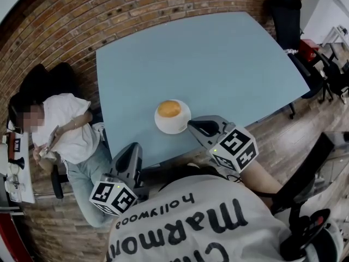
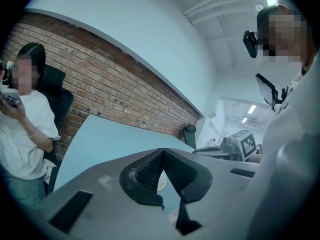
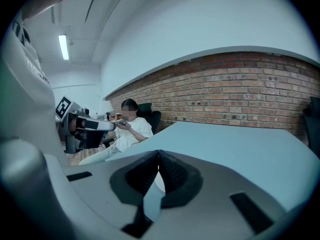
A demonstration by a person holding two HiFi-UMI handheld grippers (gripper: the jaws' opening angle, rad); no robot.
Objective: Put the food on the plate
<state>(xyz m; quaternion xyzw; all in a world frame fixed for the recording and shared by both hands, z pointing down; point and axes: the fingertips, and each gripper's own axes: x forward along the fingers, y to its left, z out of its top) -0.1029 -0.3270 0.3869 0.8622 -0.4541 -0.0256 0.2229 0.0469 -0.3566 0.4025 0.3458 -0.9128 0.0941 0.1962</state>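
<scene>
A round golden bun [image 1: 169, 108] lies on a white plate [image 1: 177, 125] near the front edge of the light blue table [image 1: 218, 64]. My right gripper [image 1: 192, 125] is shut and empty, its tip just right of the plate's rim. My left gripper [image 1: 134, 146] hangs below the table's front edge, left of the plate, also shut with nothing in it. In the left gripper view the pads [image 2: 150, 166] meet at the tip. The right gripper view shows the same closed pads [image 3: 170, 171], with a pale sliver of plate [image 3: 160, 183] behind them.
A person in a white shirt [image 1: 65, 130] sits on a dark chair at the table's left side. A black office chair [image 1: 286, 15] stands at the far right corner. A brick wall [image 1: 82, 21] runs behind the table. My own white shirt [image 1: 185, 222] fills the foreground.
</scene>
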